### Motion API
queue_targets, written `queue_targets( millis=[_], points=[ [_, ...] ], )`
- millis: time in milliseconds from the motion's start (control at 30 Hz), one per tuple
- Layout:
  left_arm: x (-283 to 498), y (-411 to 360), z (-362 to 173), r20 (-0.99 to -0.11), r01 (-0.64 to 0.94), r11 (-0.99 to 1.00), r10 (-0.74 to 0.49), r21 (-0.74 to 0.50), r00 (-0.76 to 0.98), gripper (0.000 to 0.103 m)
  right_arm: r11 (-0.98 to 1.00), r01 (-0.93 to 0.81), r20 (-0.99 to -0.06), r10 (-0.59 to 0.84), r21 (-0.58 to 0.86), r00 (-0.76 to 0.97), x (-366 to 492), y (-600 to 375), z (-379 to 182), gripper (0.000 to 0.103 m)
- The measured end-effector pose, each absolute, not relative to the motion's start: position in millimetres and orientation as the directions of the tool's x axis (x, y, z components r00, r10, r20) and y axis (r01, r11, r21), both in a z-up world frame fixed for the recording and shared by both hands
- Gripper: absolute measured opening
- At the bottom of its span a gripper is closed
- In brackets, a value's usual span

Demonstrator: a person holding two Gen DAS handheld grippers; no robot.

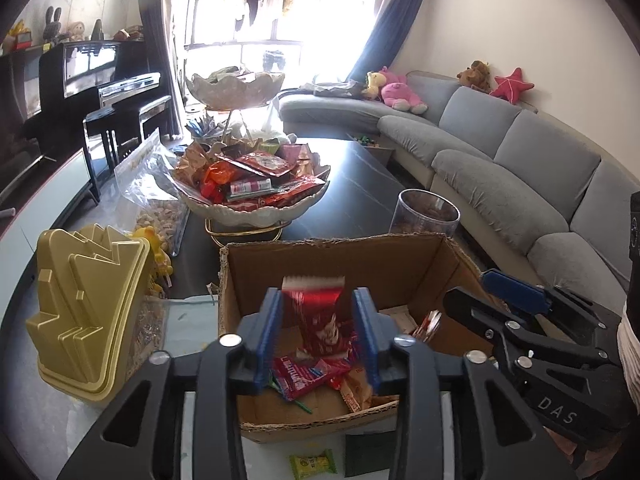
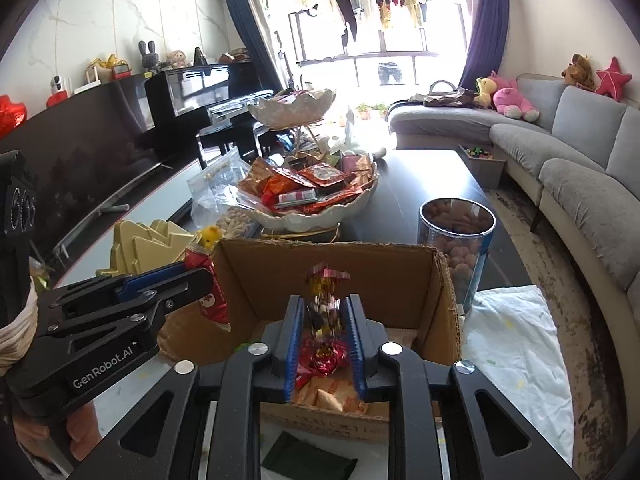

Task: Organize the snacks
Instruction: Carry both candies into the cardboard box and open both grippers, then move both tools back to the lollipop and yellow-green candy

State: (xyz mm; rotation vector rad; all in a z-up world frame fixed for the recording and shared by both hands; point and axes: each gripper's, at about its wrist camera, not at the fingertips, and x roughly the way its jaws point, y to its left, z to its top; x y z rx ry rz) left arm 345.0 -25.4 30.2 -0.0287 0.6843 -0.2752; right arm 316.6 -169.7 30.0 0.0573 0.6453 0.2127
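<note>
both grippers over the cardboard box (image 1: 336, 256) at the table's near edge; left gripper (image 1: 318, 336) parted, red packet (image 1: 314, 304) loose between; right gripper (image 2: 324, 332) parted round shiny candy (image 2: 325, 308); drop step, next likely withdraw, fetch more

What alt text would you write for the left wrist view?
The left hand-held gripper hangs over an open cardboard box with a blurred red snack packet between its fingers. Behind stand a snack-filled bowl and a grey sofa.
</note>
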Motion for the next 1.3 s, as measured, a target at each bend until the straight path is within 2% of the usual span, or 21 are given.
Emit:
queue_targets(
  millis=[33, 167, 367, 667, 1000, 1300],
  points=[
    [344, -25, 30, -0.616, 0.234, 0.966, -0.249, -0.108, 0.747, 0.045, 0.979, -0.165, -0.585, 0.203, 0.118, 0.785, 316, -172, 30, 0.051],
    [334, -22, 33, -0.608, 0.233, 0.968, -0.238, -0.090, 0.757, 0.046, 0.985, -0.151, -0.577, 0.174, 0.088, 0.798, 310, -173, 31, 0.051],
    [309, -13, 40, -0.589, 0.230, 0.970, -0.232, -0.080, 0.774, 0.051, 0.978, -0.180, -0.577, 0.208, 0.105, 0.790, 297, -170, 30, 0.051],
    [273, 3, 43, -0.584, 0.215, 0.974, -0.214, -0.068, 0.783, 0.054, 0.968, -0.230, -0.577, 0.242, 0.095, 0.780, 268, -152, 31, 0.054],
    [237, 22, 29, -0.601, 0.205, 0.977, -0.195, -0.053, 0.775, 0.054, 0.959, -0.269, -0.611, 0.267, 0.092, 0.745, 240, -130, 12, 0.054],
    [221, 27, -3, -0.653, 0.231, 0.972, -0.202, -0.042, 0.730, 0.054, 0.947, -0.317, -0.661, 0.274, 0.056, 0.699, 221, -116, -13, 0.054]
  ],
)
